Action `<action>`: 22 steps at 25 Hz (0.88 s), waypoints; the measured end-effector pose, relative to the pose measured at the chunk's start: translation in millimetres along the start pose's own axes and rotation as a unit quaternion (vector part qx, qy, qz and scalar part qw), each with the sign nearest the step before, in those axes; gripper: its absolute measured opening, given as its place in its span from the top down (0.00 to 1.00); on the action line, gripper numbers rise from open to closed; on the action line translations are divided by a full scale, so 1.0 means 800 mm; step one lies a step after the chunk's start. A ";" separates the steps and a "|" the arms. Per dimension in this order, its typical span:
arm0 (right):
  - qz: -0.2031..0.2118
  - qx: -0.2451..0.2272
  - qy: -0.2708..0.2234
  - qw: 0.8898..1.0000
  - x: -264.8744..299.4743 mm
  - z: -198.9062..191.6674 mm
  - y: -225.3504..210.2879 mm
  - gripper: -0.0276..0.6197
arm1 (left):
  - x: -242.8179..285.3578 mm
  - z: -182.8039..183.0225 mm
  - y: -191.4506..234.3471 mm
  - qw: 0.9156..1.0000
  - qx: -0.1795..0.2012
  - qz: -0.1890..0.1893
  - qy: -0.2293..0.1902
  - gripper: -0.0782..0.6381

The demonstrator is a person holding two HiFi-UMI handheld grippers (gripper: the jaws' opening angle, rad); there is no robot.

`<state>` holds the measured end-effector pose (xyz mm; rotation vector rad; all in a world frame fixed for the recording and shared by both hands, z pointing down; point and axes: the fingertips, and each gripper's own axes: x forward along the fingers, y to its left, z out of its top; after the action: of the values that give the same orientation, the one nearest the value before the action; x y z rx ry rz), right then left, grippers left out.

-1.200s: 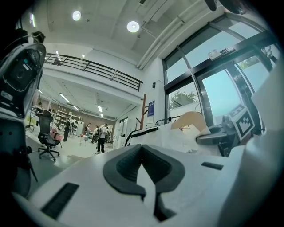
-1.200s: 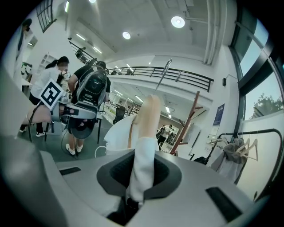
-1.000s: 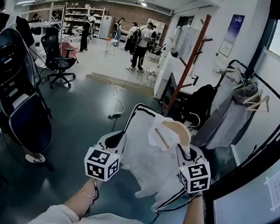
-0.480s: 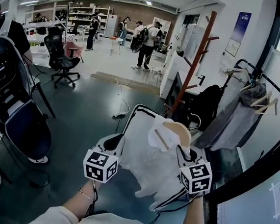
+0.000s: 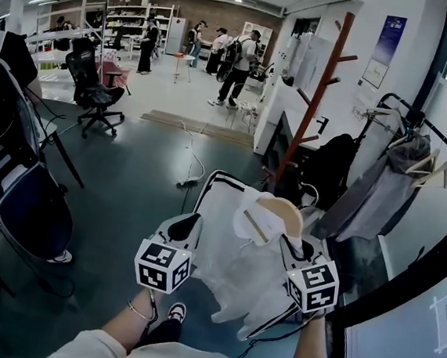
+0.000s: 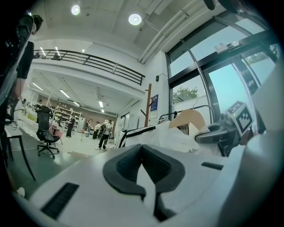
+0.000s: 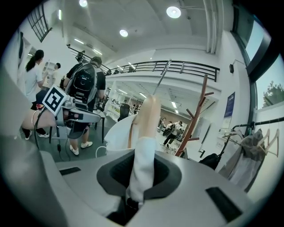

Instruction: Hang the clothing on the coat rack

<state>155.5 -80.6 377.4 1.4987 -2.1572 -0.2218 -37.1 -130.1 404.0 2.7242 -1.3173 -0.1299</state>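
A white garment (image 5: 228, 249) with black stripes hangs on a wooden hanger (image 5: 281, 213) between my two grippers, low in the head view. My right gripper (image 5: 288, 239) is shut on the hanger's cloth-covered end (image 7: 143, 146), seen upright in the right gripper view. At the garment's left edge, my left gripper (image 5: 186, 224) is shut on the fabric. The left gripper view shows its pads (image 6: 128, 166) together on a thin white sliver, with the garment (image 6: 164, 137) and hanger (image 6: 188, 119) beyond. The reddish-brown coat rack (image 5: 315, 89) stands ahead to the right, its pegs bare.
A black clothes rail (image 5: 416, 134) with hangers and grey clothes stands at the right, by a black bag (image 5: 323, 164). A dark bulky rig (image 5: 12, 170) is at the left, with an office chair (image 5: 90, 91) behind it. A cable (image 5: 188, 175) lies on the floor. People (image 5: 239, 58) stand far back.
The view has moved forward and slightly up: the coat rack sits closer and a shoe now shows at the bottom. Both grippers keep the same hold on the garment and hanger.
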 end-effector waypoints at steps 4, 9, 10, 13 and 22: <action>-0.003 -0.005 0.000 1.000 0.021 0.007 -0.025 0.89 | 0.043 0.004 0.009 1.000 -0.007 -0.014 -0.007 0.88; -0.011 0.009 0.009 1.000 0.053 0.004 -0.058 0.89 | 0.095 0.004 0.031 1.000 -0.019 -0.021 -0.011 0.88; -0.011 0.010 0.012 1.000 0.060 0.004 -0.064 0.89 | 0.107 0.005 0.036 0.999 -0.023 -0.022 -0.012 0.88; -0.014 0.003 0.019 1.000 0.083 0.009 -0.084 0.89 | 0.142 0.016 0.047 0.999 -0.024 -0.029 -0.017 0.88; -0.026 0.009 0.015 1.000 0.151 0.021 -0.140 0.89 | 0.224 0.041 0.081 0.999 -0.014 -0.045 -0.023 0.88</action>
<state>207.8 -235.8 354.9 1.5604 -2.1040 -0.1969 19.8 -313.1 375.8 2.7729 -1.1951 -0.2193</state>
